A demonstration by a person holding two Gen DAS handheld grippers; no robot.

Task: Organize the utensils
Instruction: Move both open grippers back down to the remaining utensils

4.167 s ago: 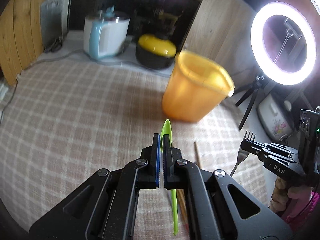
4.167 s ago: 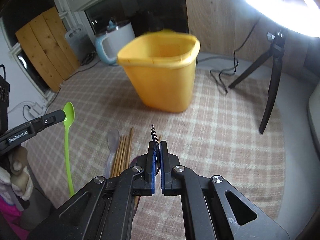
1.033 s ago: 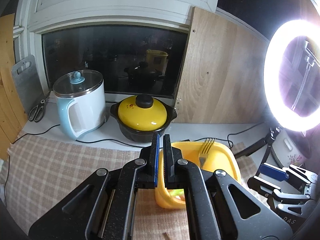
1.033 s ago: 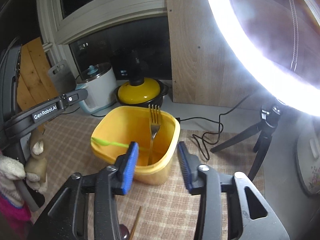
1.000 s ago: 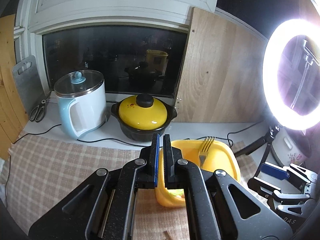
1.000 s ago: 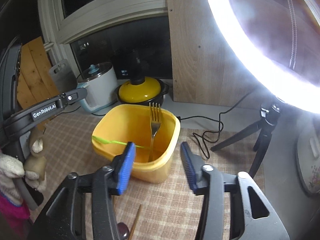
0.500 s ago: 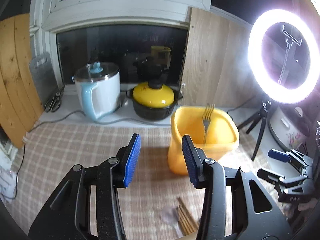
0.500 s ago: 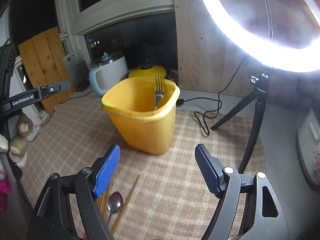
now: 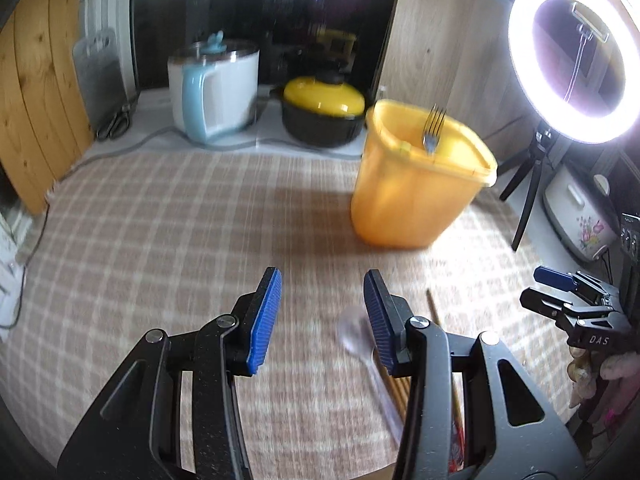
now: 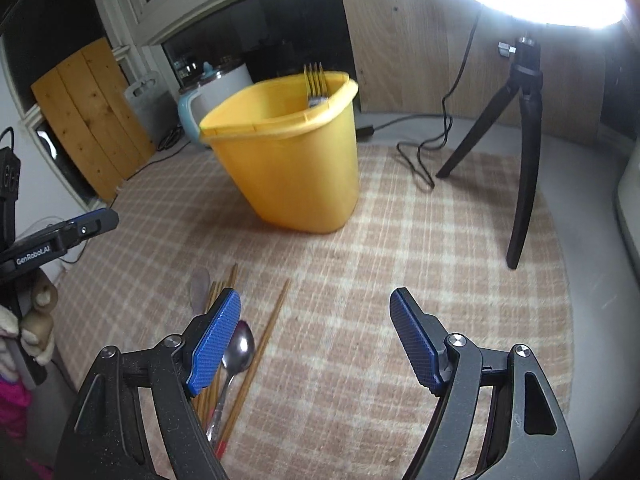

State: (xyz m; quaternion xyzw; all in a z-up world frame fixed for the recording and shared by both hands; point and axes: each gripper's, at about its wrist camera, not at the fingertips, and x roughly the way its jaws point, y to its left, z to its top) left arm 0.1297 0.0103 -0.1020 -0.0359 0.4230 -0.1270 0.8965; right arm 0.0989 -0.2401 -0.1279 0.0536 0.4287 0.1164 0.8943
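Left gripper (image 9: 322,314): jaws part-open, nothing held; the green spoon carried 4 seconds earlier is no longer in them. Right gripper (image 10: 316,338): jaws wide, empty; its fork (image 10: 315,84) is now stood in the yellow bin (image 10: 288,168), well ahead of both jaws. Remaining, judged next: clear plastic spoon (image 9: 354,336) just beside the left gripper's right jaw; metal spoon (image 10: 236,354) and chopsticks (image 10: 256,354) beside the right gripper's left jaw.

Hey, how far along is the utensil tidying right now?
Done: a fork stands in the yellow bin.
In hand: nothing; the left gripper and right gripper are both open and empty.
Left: a metal spoon, a clear spoon and the chopsticks lie on the checked cloth.
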